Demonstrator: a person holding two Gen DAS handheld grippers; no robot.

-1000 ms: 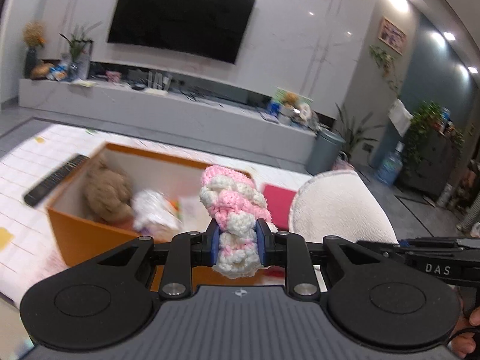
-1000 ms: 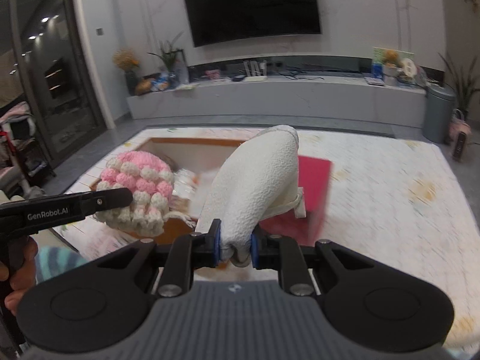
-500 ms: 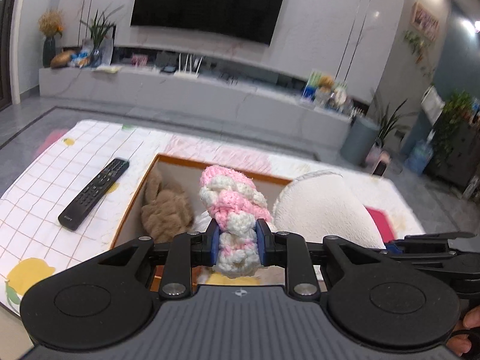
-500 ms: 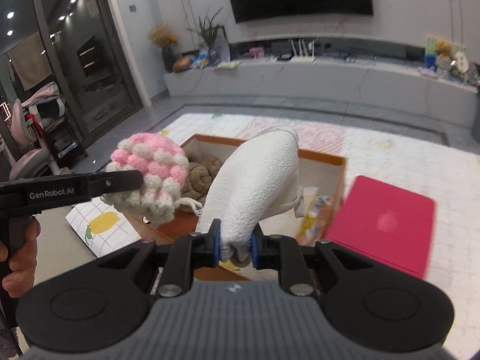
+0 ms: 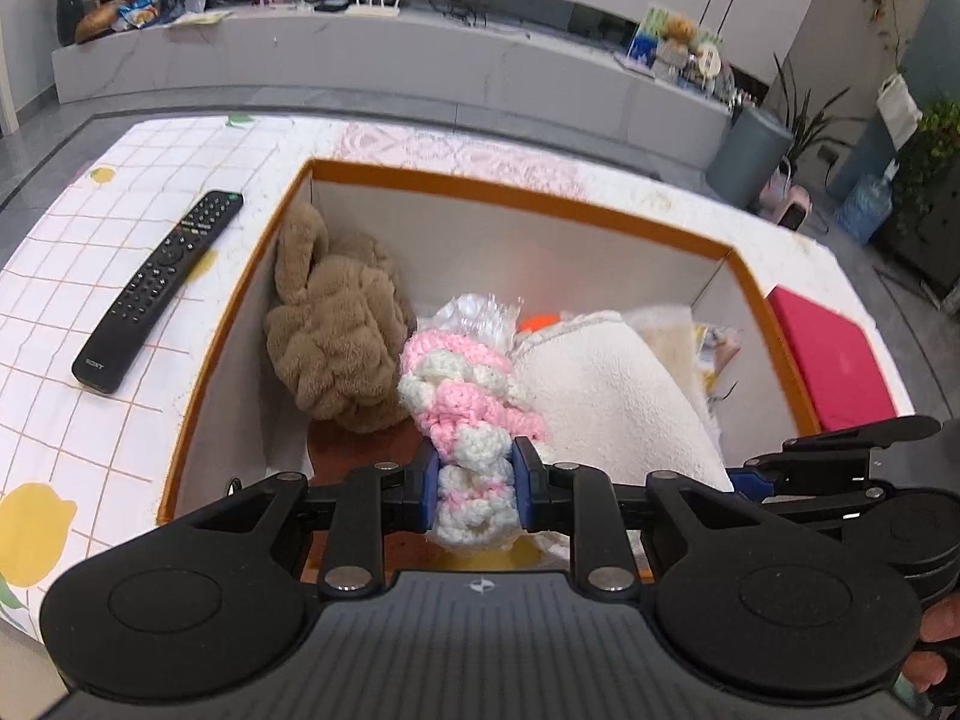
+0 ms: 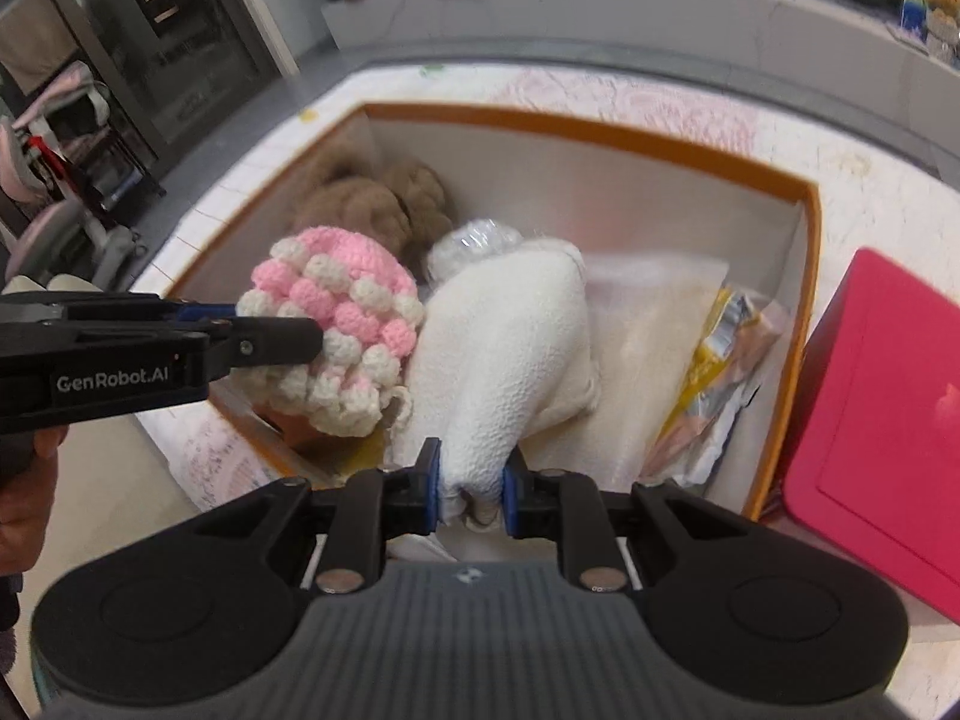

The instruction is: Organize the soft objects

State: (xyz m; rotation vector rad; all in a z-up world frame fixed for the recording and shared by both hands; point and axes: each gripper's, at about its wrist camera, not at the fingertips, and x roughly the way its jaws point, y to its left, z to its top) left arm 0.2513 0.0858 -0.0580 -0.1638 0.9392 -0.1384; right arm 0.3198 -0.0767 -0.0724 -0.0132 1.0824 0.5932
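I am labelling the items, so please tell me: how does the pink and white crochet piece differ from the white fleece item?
The pink and white crochet piece is bobbled, two-coloured and smaller; the white fleece item is plain, finely textured and larger. The left gripper holds the crochet piece, the right gripper the fleece. Both are soft and hang over the orange box.

Both cams ride right on the grippers, looking forward along the fingers and tilted steeply down; left wrist view hangs close over the orange box (image 5: 510, 195), seeing into it from its near edge, with the remote (image 5: 159, 288) off left and the tv bench (image 5: 360, 69) at the top; right wrist view looks into the same box (image 6: 588, 132) from a bit further right, red lid (image 6: 882, 414) at its right edge; both share the box's inside, the brown plush (image 5: 336, 330) and each other's gripper at the side.
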